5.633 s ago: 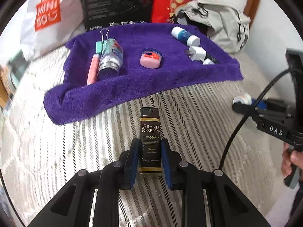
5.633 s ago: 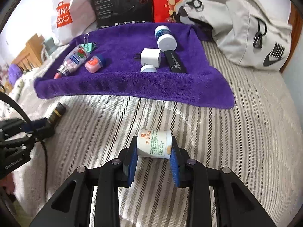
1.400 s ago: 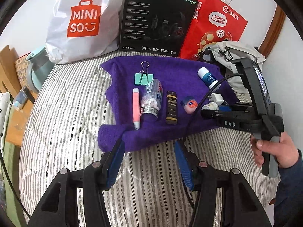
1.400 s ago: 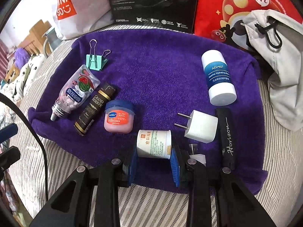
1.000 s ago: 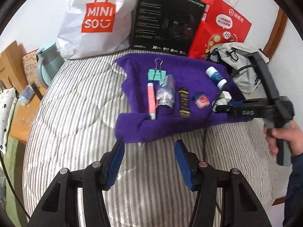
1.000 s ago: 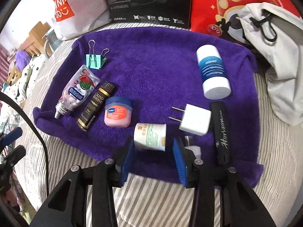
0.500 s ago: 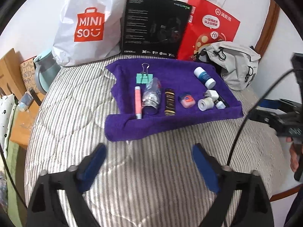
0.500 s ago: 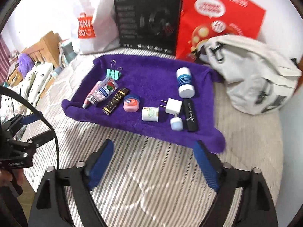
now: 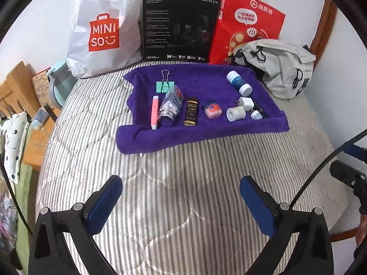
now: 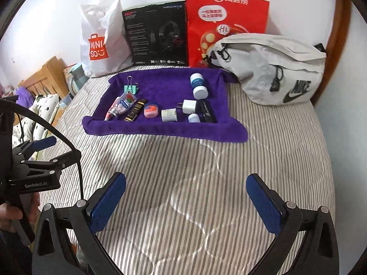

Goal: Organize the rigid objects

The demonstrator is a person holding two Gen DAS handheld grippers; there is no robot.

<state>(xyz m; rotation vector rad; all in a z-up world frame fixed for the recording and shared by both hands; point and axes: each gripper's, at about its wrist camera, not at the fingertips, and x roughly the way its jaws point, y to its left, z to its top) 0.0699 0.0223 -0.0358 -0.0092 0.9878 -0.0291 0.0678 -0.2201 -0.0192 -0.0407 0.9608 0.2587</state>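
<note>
A purple towel (image 9: pixel 206 135) (image 10: pixel 160 133) lies on the striped bed with small items in a row: a pink pen (image 9: pixel 154 112), a clear pouch (image 9: pixel 170 108), a black-and-gold tube (image 9: pixel 191 114) (image 10: pixel 135 110), a pink jar (image 9: pixel 212 111) (image 10: pixel 151 111), a white jar (image 9: pixel 235 113) (image 10: pixel 169 115), a white plug (image 9: pixel 246 103) (image 10: pixel 190 106), a blue-and-white bottle (image 9: pixel 239 83) (image 10: pixel 198 86) and a green binder clip (image 9: pixel 164 84) (image 10: pixel 131 87). My left gripper (image 9: pixel 181 190) and right gripper (image 10: pixel 186 188) hover over the bare quilt, wide open and empty, well short of the towel.
A white Miniso bag (image 9: pixel 101 32), a black box (image 9: pixel 179 27) and a red paper bag (image 9: pixel 247 27) stand against the wall behind the towel. A grey sling bag (image 10: pixel 275 73) lies at the right. A wooden bedside stand (image 9: pixel 20 100) sits at the left. A hand (image 10: pixel 13 210) holds the other gripper.
The black-and-gold tube and the white jar were set on the towel and let go. Both grippers have opened wide and drawn back from the towel.
</note>
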